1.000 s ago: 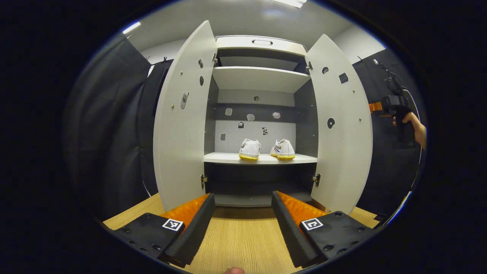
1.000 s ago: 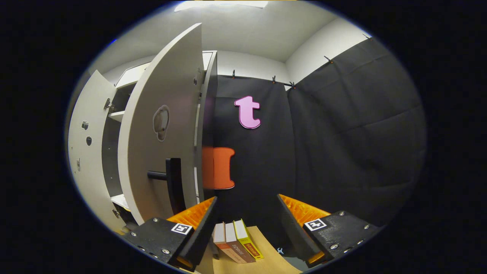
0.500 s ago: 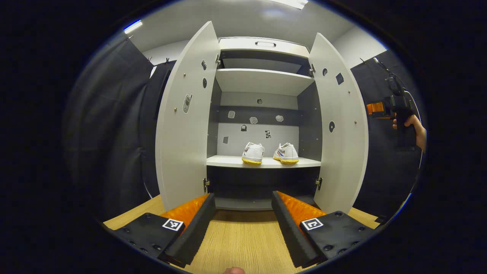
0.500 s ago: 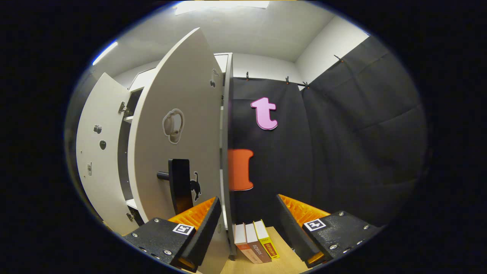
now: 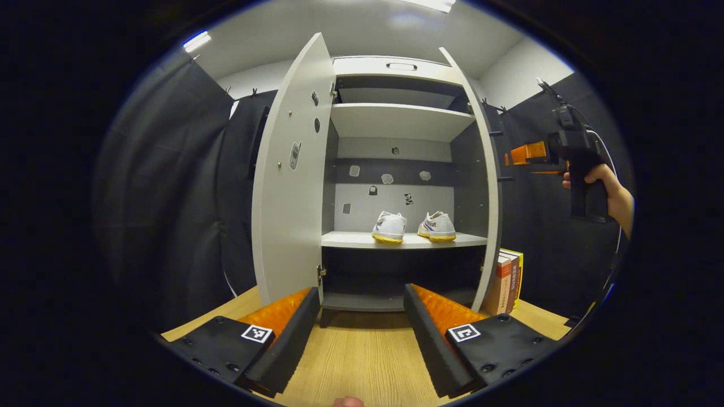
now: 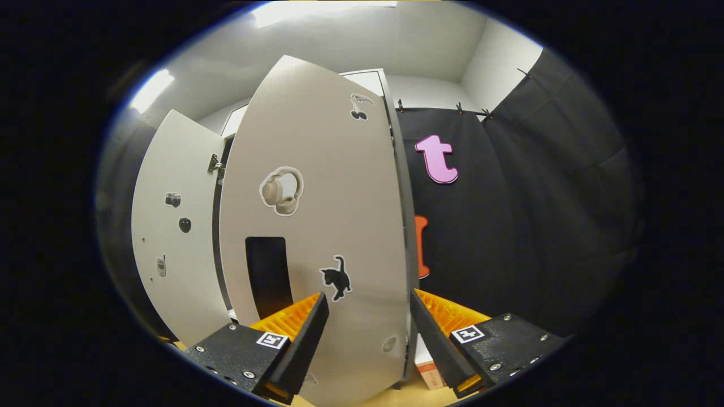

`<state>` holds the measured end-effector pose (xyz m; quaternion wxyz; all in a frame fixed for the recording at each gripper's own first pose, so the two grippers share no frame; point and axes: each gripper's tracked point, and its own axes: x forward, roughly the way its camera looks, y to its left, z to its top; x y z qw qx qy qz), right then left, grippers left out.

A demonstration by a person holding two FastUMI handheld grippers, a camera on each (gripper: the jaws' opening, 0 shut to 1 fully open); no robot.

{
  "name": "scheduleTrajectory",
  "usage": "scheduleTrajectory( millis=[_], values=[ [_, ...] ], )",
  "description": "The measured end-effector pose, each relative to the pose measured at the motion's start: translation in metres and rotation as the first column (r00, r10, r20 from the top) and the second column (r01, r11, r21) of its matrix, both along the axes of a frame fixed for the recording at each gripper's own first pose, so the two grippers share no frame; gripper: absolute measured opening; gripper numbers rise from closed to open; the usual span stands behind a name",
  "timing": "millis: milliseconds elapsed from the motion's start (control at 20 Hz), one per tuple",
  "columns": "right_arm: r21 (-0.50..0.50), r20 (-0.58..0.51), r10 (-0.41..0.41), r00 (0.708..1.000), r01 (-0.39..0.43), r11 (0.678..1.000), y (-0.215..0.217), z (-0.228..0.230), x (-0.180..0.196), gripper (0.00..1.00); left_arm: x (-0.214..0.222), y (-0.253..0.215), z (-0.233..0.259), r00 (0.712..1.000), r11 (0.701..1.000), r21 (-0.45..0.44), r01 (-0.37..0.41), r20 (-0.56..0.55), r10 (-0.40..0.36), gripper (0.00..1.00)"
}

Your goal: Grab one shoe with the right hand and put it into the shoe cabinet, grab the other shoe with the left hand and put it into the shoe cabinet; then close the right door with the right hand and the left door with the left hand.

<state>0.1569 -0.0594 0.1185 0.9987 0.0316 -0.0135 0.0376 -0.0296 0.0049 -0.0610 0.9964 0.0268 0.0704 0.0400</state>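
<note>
In the left gripper view, the shoe cabinet (image 5: 396, 65) stands at the far edge of the wooden table (image 5: 356, 362), and the 2 shoes are inside it on the middle shelf (image 5: 404, 241). The left shoe (image 5: 389, 227) and the right shoe (image 5: 436, 226) are side by side near the front edge of this shelf, a little apart, with the heels toward the camera. The left door (image 5: 291, 169) is wide open. The right door (image 5: 486, 181) is seen almost edge-on, so it is partly swung toward the opening. The left gripper (image 5: 362, 322) is low above the table in front of the cabinet, its 2 fingers spread apart and nothing between them. At the right edge of this view, a hand (image 5: 608, 192) holds the right gripper (image 5: 517, 155) behind the right door, at the height of the upper shelf. Some books (image 5: 506, 280) stand upright on the table, just beside the cabinet's right side. In the right gripper view, the right gripper (image 6: 367, 316) is very close to the outer face of the right door (image 6: 317, 226) (I cannot tell whether it touches). Its fingers are apart and hold nothing. The dark handle (image 6: 267, 274) of this door is just left of the gripper's left finger. Farther left is the open left door (image 6: 169, 243).
</note>
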Motion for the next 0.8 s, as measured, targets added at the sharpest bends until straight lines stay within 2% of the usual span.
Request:
scheduleTrajectory(
  millis=[150, 400, 600, 800],
  values=[
    [0.018, 0.019, 0.004, 1.000, -0.004, 1.000, 0.018, 0.003, 0.012, 0.93, 0.000, 0.005, 0.002, 1.000, 1.000, 0.009, -0.010, -0.004, 0.010, 0.99],
    [-0.038, 0.025, -0.004, 1.000, 0.005, 0.999, 0.015, 0.010, 0.005, 0.93, -0.002, 0.010, 0.006, 1.000, 1.000, 0.001, -0.028, 0.000, 0.028, 0.97],
    [-0.046, 0.030, -0.022, 0.999, 0.023, 0.999, 0.013, 0.012, -0.026, 0.93, 0.000, 0.006, 0.010, 1.000, 1.000, -0.010, -0.017, 0.008, 0.017, 0.99],
    [-0.081, 0.036, -0.059, 0.998, 0.062, 0.995, 0.014, -0.013, -0.070, 0.93, 0.003, 0.002, 0.017, 1.000, 1.000, -0.017, -0.004, 0.019, 0.005, 0.97]
  ],
)
